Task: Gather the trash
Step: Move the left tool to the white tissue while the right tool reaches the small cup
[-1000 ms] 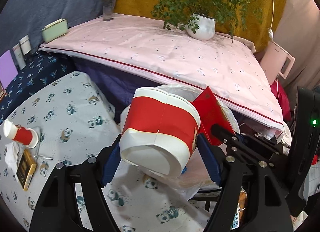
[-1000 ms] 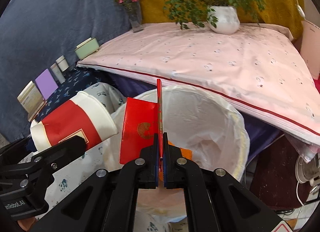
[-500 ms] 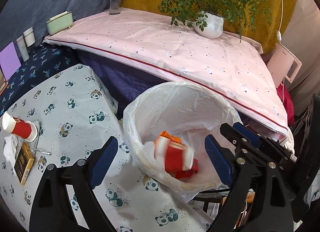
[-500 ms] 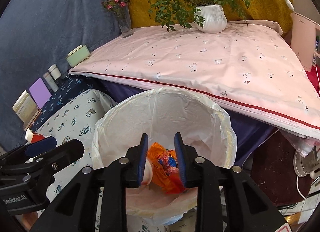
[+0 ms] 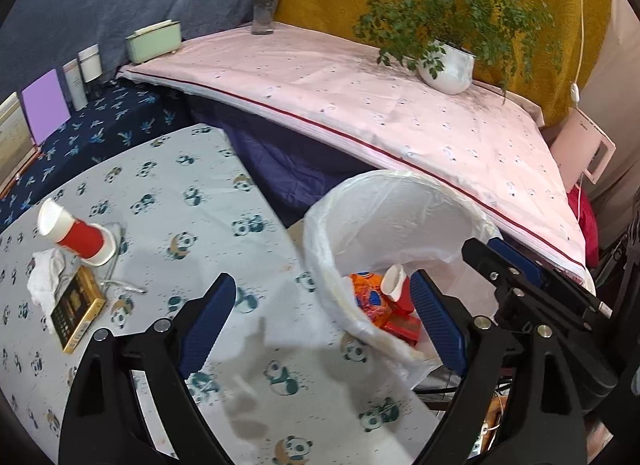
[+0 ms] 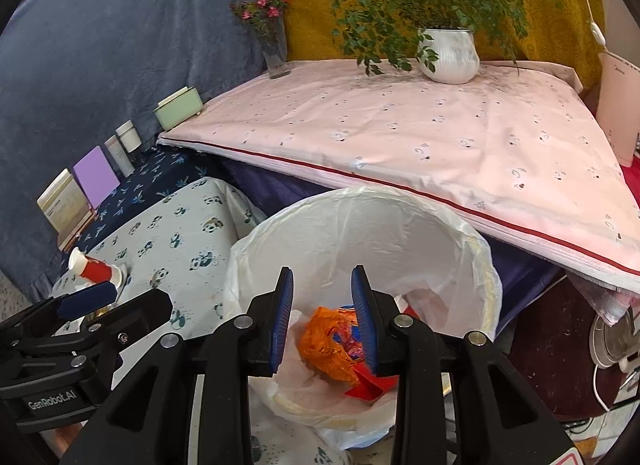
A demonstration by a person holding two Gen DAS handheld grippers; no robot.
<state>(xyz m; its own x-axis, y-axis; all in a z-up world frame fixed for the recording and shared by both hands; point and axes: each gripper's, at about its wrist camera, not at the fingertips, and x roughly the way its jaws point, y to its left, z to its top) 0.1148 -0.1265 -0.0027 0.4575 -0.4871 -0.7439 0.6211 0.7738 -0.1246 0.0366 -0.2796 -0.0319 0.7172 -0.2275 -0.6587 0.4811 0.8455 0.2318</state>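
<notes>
Both loads have gone since a second ago: the big red-and-white cup that sat in the left tongs (image 5: 320, 321) and the red card pinched in the right tongs (image 6: 322, 311) now lie inside the bin; both sets of jaws have just been opening.

Bench (image 5: 168, 201), panda-print cloth, fills the 9 o'clock half of the left wrist view. Behind it, a higher surface under a pink sheet (image 5: 360, 105) runs from 11 to 3 o'clock.

Bin (image 5: 332, 265), lined with a white plastic bag, stands against the bench edge at about 4 o'clock in the left view, dead centre in the right view. In it: the dropped cup (image 5: 398, 289) tilted on its side, a crumpled orange wrapper (image 6: 332, 339) beside it, the red card (image 6: 368, 385) under them.

Left tongs: jaws wide apart, nothing between the pads; right-hand pad over the bin rim, left-hand pad over the bench.

Right tongs: jaws partly apart, empty, hanging above the bin mouth; the wrapper shows through the gap but lies well below.

Left on the bench, 9 o'clock in the left view: a small red paper cup (image 5: 78, 237) lying on its side, a crumpled white tissue (image 5: 46, 277) touching it, a flat gold-and-black box (image 5: 78, 313) just beside the tissue.
</notes>
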